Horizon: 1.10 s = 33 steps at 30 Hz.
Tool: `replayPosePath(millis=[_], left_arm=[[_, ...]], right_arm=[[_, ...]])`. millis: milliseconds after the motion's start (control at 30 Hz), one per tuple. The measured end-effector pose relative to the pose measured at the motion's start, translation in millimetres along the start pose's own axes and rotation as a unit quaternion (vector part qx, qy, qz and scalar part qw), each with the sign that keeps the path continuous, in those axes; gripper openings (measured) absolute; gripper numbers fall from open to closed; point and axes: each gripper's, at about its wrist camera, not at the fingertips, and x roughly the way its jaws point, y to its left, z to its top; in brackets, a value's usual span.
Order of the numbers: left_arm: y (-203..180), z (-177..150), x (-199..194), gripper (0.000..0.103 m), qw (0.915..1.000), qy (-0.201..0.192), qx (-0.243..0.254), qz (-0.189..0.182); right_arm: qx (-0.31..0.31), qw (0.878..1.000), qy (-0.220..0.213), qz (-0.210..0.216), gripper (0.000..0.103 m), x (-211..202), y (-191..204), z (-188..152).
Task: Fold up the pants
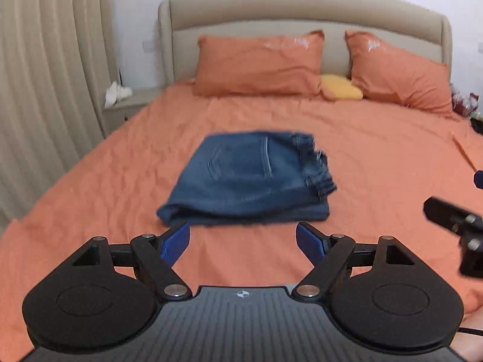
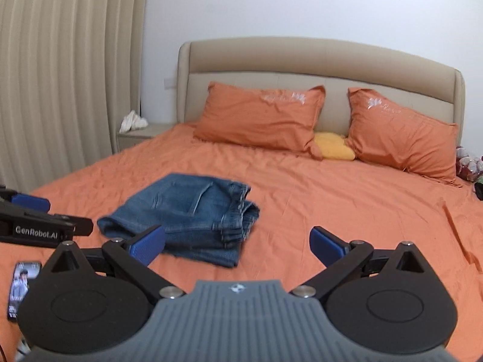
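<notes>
Blue denim pants (image 1: 247, 181) lie folded into a compact stack on the orange bed sheet (image 1: 377, 166); they also show in the right wrist view (image 2: 187, 214). My left gripper (image 1: 243, 239) is open and empty, just short of the stack's near edge. My right gripper (image 2: 238, 242) is open and empty, near the stack's right front corner. Part of the right gripper shows at the right edge of the left wrist view (image 1: 459, 226). The left gripper's finger shows at the left edge of the right wrist view (image 2: 39, 223).
Two orange pillows (image 1: 259, 63) (image 1: 398, 72) and a yellow cushion (image 1: 341, 87) lean against the beige headboard (image 1: 302, 9). A phone (image 2: 22, 286) lies on the sheet at front left. A nightstand (image 1: 126, 108) and curtain (image 1: 45, 75) stand at left.
</notes>
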Motion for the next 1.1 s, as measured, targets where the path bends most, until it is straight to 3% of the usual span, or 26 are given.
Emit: replayPosePath(millis=[233,600,1100], left_arm=[[-13,-20,9,0.094,0.9996,0.028,0.001,0.006],[-20,-21,15,0.094,0.999,0.04,0.019,0.005],[-19,-16,14,0.094,0.9992,0.038,0.01,0.003]], right_arm=[[0.03,0.999,0.026,-0.016,0.098,13,2,-21],[0.059,0.997,0.052,-0.007,0.098,20,-3,-32],[0.057,0.998,0.034,-0.011,0.098,13,-5,-25]])
